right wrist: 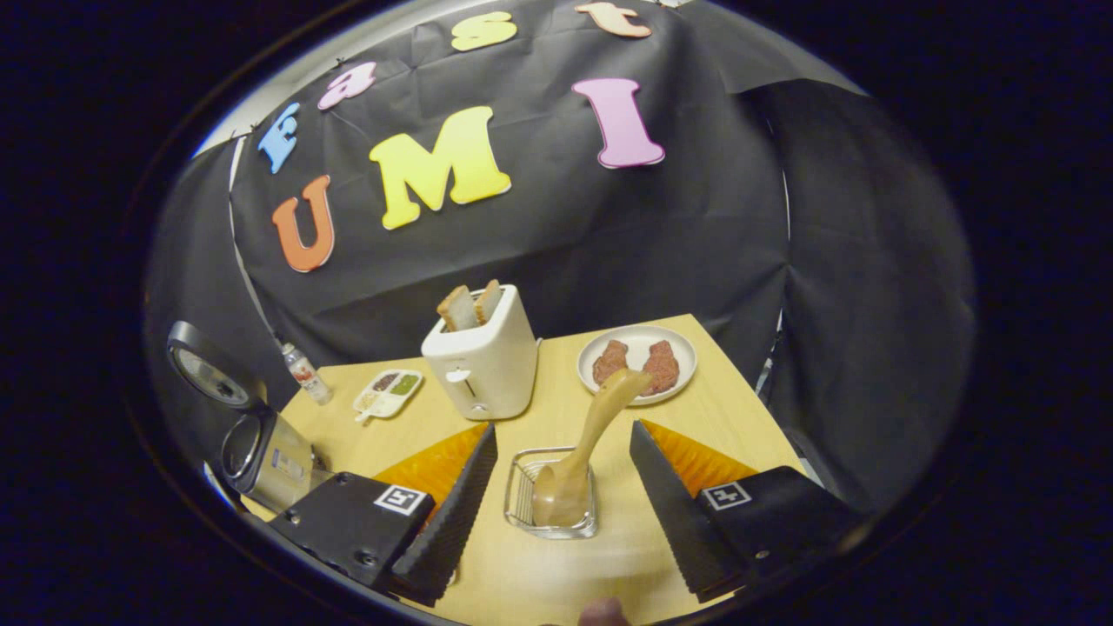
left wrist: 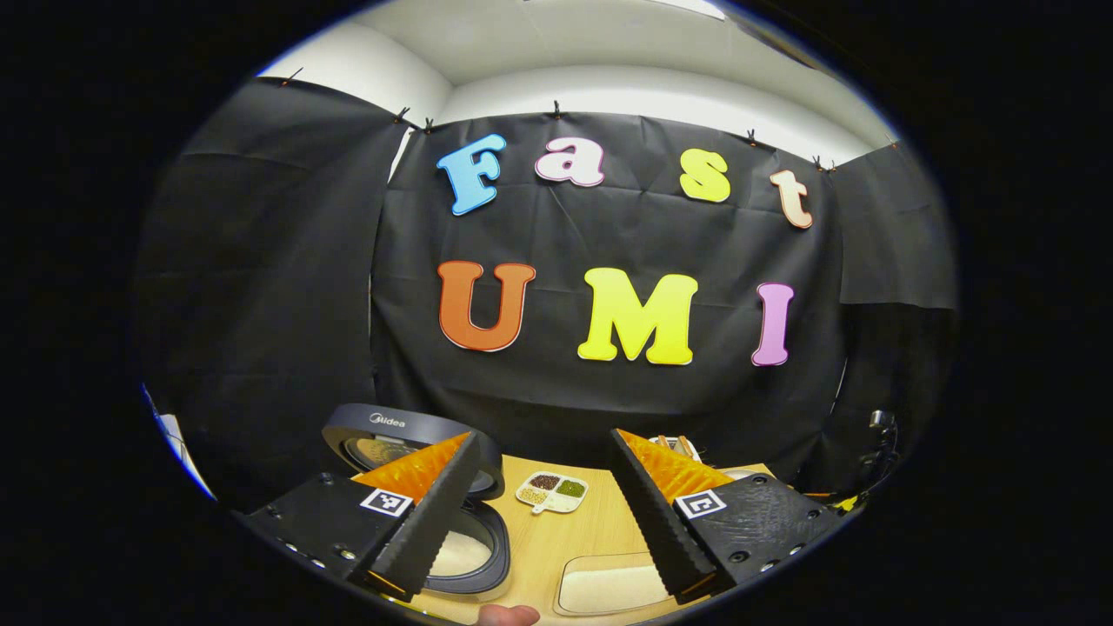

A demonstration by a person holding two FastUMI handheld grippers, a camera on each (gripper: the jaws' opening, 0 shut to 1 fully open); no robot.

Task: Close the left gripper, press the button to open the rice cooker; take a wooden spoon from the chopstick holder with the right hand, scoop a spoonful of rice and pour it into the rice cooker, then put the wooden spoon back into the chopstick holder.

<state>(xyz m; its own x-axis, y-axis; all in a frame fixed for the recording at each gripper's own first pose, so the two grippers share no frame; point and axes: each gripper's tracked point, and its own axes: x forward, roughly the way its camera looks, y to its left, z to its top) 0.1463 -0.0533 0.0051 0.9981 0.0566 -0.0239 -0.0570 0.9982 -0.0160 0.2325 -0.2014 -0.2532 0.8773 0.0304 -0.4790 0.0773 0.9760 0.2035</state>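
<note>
Right gripper view gives us our right gripper (right wrist: 556, 513), jaws wide and empty, flanking the wooden spoon (right wrist: 584, 452) in its chopstick holder (right wrist: 520, 496), while the left gripper (left wrist: 539, 530) gapes above the open Midea-badged rice cooker (left wrist: 417, 435).

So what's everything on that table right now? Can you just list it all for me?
rice cooker: one, silver body with dark lid raised open, left edge of the table
toaster: one, white, middle of the table
bread slices: two, tan, standing in the toaster's slots
plate: one, white, far right of the table, holding two reddish-brown pieces of meat
chopstick holder: one, wire, near edge of the table
wooden spoon: one, light brown, bowl down in the chopstick holder, handle leaning away
divided dish: one, white, dark, green and pale fillings, left of the toaster
small bottle: one, pale, beside the rice cooker
rice tray: one, pale, right of the rice cooker
table: one, light wood
left gripper: open
right gripper: open, either side of the chopstick holder
</note>
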